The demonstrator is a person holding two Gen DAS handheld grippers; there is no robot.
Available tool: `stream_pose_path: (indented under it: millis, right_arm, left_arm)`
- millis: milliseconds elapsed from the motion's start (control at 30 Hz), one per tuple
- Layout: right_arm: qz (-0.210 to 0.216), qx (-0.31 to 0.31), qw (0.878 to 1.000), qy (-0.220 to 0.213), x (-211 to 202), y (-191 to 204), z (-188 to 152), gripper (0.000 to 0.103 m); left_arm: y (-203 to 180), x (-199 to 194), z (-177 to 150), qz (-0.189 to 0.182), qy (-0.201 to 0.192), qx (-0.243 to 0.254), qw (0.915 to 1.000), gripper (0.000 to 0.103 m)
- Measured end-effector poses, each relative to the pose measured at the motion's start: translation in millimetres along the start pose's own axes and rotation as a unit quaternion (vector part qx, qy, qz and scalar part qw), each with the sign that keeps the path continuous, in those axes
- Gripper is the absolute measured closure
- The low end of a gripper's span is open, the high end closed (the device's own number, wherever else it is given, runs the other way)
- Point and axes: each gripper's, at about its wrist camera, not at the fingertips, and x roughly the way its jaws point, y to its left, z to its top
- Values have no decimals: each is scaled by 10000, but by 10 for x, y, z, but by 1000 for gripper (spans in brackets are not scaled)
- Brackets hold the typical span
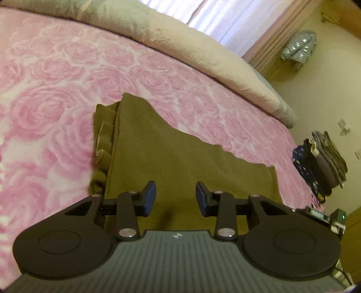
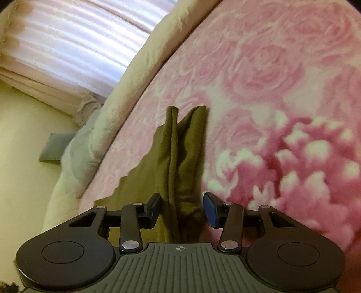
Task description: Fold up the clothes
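Observation:
An olive-green garment (image 1: 180,153) lies partly folded on the pink rose-patterned bedspread (image 1: 67,94). Its doubled edge with a small tab shows at the left in the left wrist view. My left gripper (image 1: 176,198) hovers over the garment's near part, its blue pads apart and nothing between them. In the right wrist view the same garment (image 2: 185,146) is bunched into a raised lengthwise ridge. My right gripper (image 2: 181,209) straddles the near end of that ridge. Its pads stand on either side of the cloth with slight gaps, so it is open.
A beige rolled duvet (image 1: 203,56) runs along the far edge of the bed, below a pale curtain (image 1: 225,20). A stack of folded clothes (image 1: 320,162) sits at the bed's right edge. A grey cushion (image 2: 54,146) lies on the floor.

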Motion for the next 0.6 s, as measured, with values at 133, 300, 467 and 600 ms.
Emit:
stream_pose_path:
  millis: [133, 300, 467, 600]
  right_arm:
    - [227, 97, 9996, 119, 44, -81, 21, 69]
    - [261, 306, 9990, 200, 66, -129, 41, 80]
    - [-354, 382, 9979, 372, 131, 60, 120, 86]
    - [-1500, -389, 9875, 282, 176, 621, 83, 87]
  left_arm:
    - [165, 217, -20, 165, 209, -224, 9994, 85]
    - [230, 267, 2, 132, 205, -279, 9993, 86]
    - [255, 183, 39, 13, 212, -421, 9989, 86]
    - [328, 37, 30, -142, 110, -619, 9979, 85]
